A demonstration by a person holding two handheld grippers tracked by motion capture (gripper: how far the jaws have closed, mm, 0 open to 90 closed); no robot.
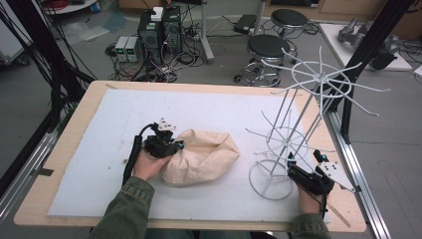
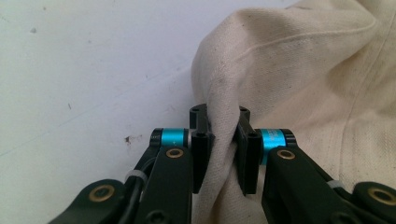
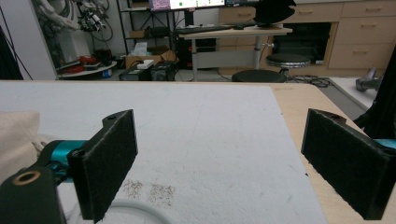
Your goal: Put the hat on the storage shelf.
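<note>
On white foam board (image 1: 209, 114), left gripper (image 2: 223, 135) pinches cream cloth bag (image 1: 204, 155); right gripper (image 3: 219, 163) gapes wide.

Hand-held gripper (image 3: 219, 163): two black padded jaws spread wide, nothing between them.
Surface (image 3: 201, 135): white sheet on a wooden top, small dark specks near the left jaw.
Cloth (image 3: 16, 140): cream, at the left edge.
White wire (image 3: 135, 206): curved, bottom edge.
Background: stool (image 3: 289, 60), desk (image 3: 233, 32), drawers (image 3: 364, 28).
</note>
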